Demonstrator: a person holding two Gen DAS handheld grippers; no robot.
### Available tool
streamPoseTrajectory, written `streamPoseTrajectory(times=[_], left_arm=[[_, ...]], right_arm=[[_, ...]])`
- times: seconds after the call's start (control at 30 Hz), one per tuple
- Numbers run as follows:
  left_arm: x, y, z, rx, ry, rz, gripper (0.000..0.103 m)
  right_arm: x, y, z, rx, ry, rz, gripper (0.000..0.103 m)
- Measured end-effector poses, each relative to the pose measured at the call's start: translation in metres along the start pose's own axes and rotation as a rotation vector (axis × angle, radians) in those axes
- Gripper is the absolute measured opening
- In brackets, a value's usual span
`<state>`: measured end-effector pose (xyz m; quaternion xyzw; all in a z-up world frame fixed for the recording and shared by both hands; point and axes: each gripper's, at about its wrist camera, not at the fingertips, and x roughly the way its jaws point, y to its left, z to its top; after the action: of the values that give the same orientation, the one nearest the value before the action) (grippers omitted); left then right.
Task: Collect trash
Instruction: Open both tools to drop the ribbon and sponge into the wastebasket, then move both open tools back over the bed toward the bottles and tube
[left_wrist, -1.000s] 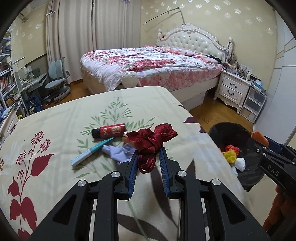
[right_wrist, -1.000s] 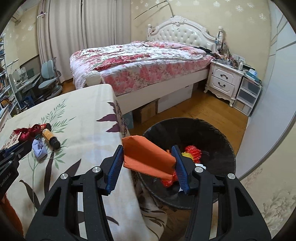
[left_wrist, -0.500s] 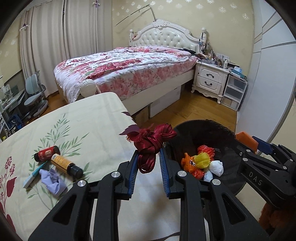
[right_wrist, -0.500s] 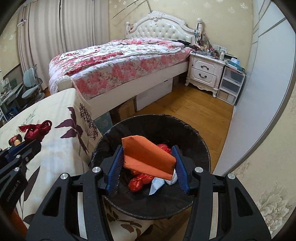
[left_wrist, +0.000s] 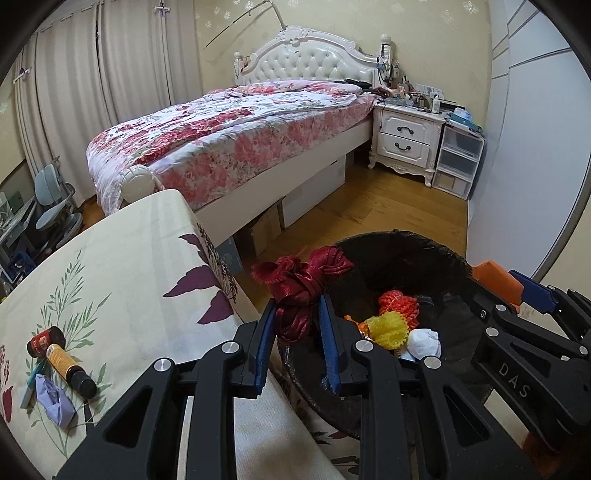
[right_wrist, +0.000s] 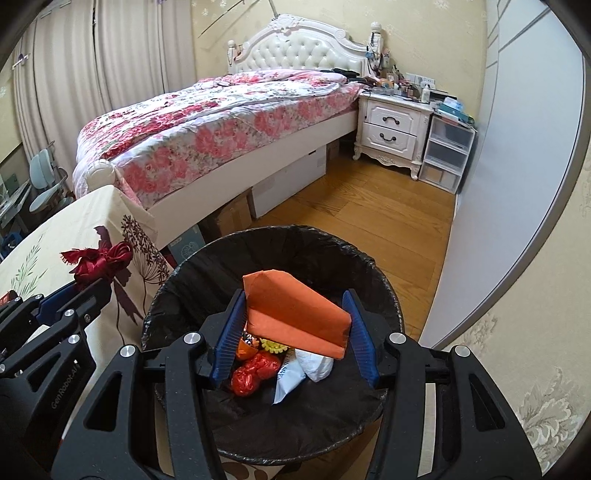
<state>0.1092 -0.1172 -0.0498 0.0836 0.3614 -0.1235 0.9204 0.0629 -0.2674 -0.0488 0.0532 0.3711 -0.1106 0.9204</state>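
Ribbon (left_wrist: 301, 291), a dark red satin bundle, sat pinched between the left gripper (left_wrist: 295, 317) jaws, hanging at the 9 o'clock rim of the black-lined bin (right_wrist: 266, 435). It looked light, soft and limp, likely slippery, so a grip across its knotted middle seemed safest; loose ends might catch on a pad at release. The right gripper (right_wrist: 293, 325) clamped a folded orange paper (right_wrist: 295, 314) over the bin's centre, above the red, yellow and white scraps. That paper looked stiff and light, and should fall clean. On the tablecloth (left_wrist: 122, 266), at 8 o'clock from the left gripper, lay two bottles (left_wrist: 62, 358) and a lilac wad (left_wrist: 53, 400)
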Motion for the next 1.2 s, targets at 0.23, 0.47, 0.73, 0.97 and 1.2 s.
streamPoseTrajectory(times=[0.23,0.47,0.73,0.97,1.2], left_arm=[[0.012,-0.010,0.005,0.028,0.001,0.013,0.028],[0.010,0.000,0.006,-0.007,-0.017,0.038,0.071],[-0.005,0.016,0.004,-0.019,-0.035,0.079,0.080],[-0.029,0.048,-0.009,-0.051,-0.049,0.139,0.083],[-0.054,0.099,-0.034,-0.128,-0.028,0.214,0.083]], right_arm=[[0.006,-0.007,0.002,0.019,0.007,-0.010,0.052],[0.004,-0.008,0.003,0.024,-0.012,-0.050,0.063],[-0.005,-0.006,0.001,0.021,-0.023,-0.065,0.069],[-0.018,0.015,-0.003,-0.006,-0.028,-0.012,0.069],[-0.030,0.061,-0.015,-0.075,-0.013,0.075,0.069]])
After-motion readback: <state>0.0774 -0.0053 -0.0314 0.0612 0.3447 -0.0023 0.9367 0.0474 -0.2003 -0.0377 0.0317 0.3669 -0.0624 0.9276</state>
